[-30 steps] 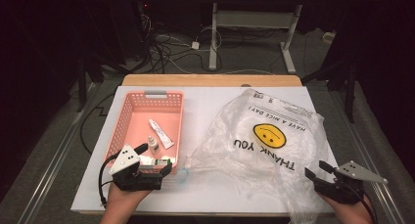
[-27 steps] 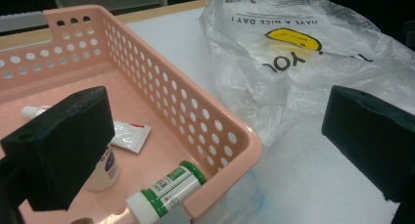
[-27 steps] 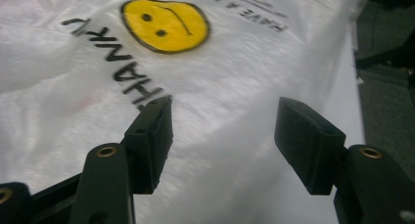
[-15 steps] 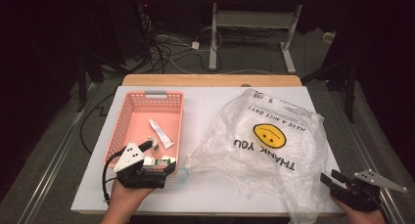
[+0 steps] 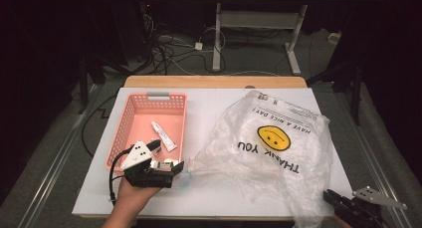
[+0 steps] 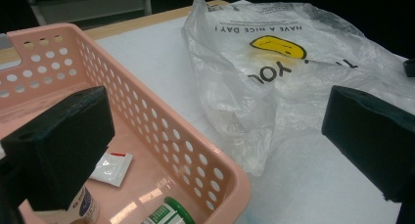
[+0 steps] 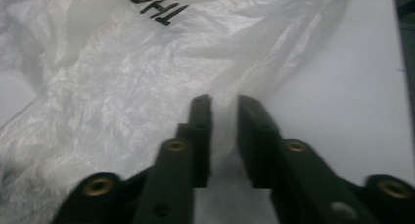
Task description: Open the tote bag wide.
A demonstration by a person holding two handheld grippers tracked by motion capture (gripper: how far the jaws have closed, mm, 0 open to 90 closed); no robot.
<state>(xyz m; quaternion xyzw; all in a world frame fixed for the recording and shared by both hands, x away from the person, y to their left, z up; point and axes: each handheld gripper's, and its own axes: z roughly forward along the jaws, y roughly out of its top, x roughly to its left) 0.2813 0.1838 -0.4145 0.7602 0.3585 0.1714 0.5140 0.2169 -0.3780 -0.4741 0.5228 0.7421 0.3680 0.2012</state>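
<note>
Now my right gripper (image 7: 224, 136) has just pinched the plastic bag (image 5: 278, 153) at the table's near edge; that thin film could slip. My left gripper (image 6: 215, 150) gapes, holding nothing.

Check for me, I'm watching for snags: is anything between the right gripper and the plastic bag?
Nothing visible is in the way. The right gripper has just been closing its fingers, and an edge of the plastic bag already lies between them.

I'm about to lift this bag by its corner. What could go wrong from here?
The right gripper has just been closing, with only a thin fold of the bag between its jaws; the film might slip out or tear. The left gripper is open beside the basket, so nothing pins the bag; it may drag across the table.
</note>
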